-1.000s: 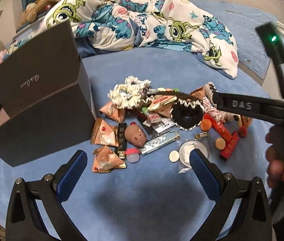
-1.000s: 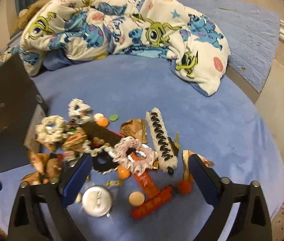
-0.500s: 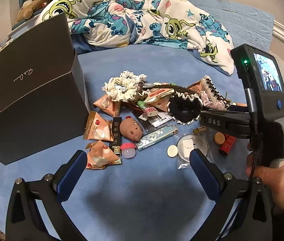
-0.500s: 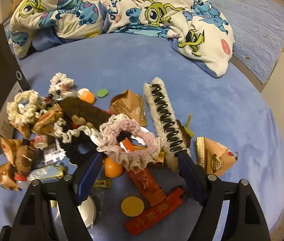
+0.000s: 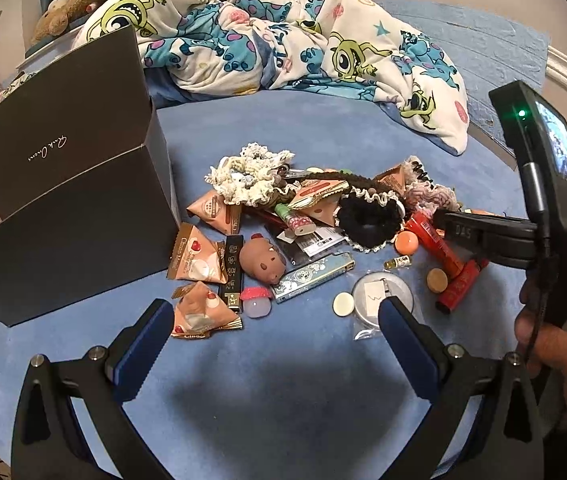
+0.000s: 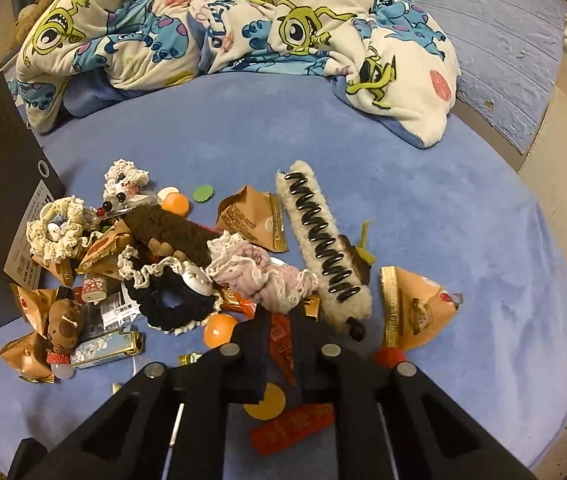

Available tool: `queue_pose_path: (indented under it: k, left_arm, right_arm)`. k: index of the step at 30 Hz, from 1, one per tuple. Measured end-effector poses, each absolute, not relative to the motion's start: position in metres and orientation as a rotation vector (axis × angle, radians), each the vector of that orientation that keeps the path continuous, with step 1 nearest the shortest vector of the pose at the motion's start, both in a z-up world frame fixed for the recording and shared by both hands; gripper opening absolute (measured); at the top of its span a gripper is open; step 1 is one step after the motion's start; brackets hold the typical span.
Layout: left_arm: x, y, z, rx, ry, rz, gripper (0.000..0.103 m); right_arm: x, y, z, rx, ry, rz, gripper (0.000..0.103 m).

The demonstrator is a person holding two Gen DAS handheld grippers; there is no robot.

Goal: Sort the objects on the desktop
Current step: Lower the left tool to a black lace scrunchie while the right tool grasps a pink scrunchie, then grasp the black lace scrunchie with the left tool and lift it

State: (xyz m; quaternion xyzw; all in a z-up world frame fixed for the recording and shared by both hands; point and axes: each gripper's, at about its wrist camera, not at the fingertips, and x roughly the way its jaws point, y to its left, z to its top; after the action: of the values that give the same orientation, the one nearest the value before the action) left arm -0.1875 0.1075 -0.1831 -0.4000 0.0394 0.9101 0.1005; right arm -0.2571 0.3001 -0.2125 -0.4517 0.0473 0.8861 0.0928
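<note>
A heap of small items lies on the blue bed cover: scrunchies, triangular snack packets, red tubes, orange balls and a fuzzy hair clip point(image 6: 323, 248). My right gripper point(image 6: 281, 320) is shut on an orange-red tube point(image 6: 281, 336) at the near edge of the heap, just below the pink scrunchie point(image 6: 259, 276). It also shows in the left wrist view point(image 5: 463, 232), reaching in from the right over the red tubes point(image 5: 439, 248). My left gripper point(image 5: 271, 332) is open and empty, held above the near side of the heap, over a snack packet point(image 5: 199, 312) and a round tin point(image 5: 379, 296).
A black open box point(image 5: 63, 216) stands at the left of the heap. A crumpled cartoon blanket point(image 5: 283, 40) lies behind it. The bed edge point(image 6: 543, 184) drops off to the right. A black scrunchie point(image 5: 367, 216) and a brown toy head point(image 5: 263, 260) lie mid-heap.
My right gripper has moved down and forward into the heap and shut on the orange-red tube. My left gripper has stayed open, shifting only slightly.
</note>
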Motion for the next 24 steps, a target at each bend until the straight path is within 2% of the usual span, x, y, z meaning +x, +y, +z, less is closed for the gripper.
queue_pose_path:
  k: [5, 11, 15, 24]
  left_arm:
    - [-0.189, 0.11, -0.182, -1.187, 0.124, 2.708, 0.103]
    - [-0.201, 0.108, -0.181, -1.203, 0.004, 2.692, 0.103]
    - [-0.218, 0.124, -0.175, -1.166, -0.009, 2.664, 0.103]
    - [-0.257, 0.188, -0.171, -1.127, 0.181, 2.591, 0.103]
  right_arm:
    - [-0.252, 0.301, -0.201, -1.314, 0.139, 2.647, 0.009]
    - [-0.242, 0.309, -0.176, -1.252, 0.162, 2.673, 0.009]
    - [-0.235, 0.313, -0.16, -1.219, 0.168, 2.69, 0.009]
    - [-0.218, 0.329, -0.132, -1.157, 0.182, 2.697, 0.009]
